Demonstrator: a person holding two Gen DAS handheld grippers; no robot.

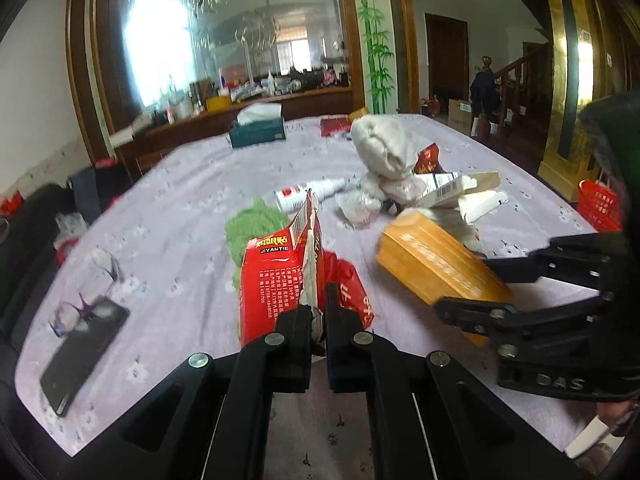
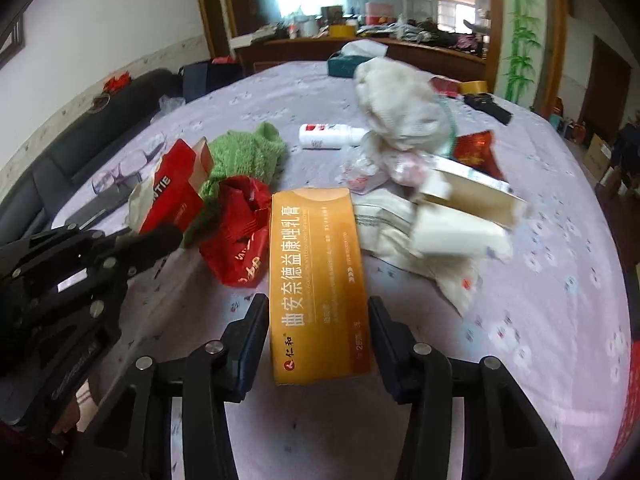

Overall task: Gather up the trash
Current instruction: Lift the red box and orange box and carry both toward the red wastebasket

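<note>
The torn red carton (image 1: 276, 276) stood pinched by its ragged edge in the closed jaws of the left gripper (image 1: 318, 316), lifted off the lilac tablecloth (image 1: 168, 216). Just beside it, the orange box (image 2: 318, 276) lay between the half-open fingers of the right gripper (image 2: 318, 336), neither pad clearly pressing it. A crumpled red wrapper (image 2: 236, 232) sat between carton and box.

left claw (image 1: 318, 316): black plastic, silver screws | right claw (image 2: 318, 340): black, silver screws, embossed lettering

Large wood-framed wall mirror (image 1: 224, 40), bright window reflected; dark wooden sideboard (image 1: 248, 114) beneath, cluttered. White walls, green bamboo decal (image 1: 374, 40), brown door (image 1: 446, 56), wooden staircase (image 1: 520, 76), gold-clad pillar (image 1: 568, 60).
</note>
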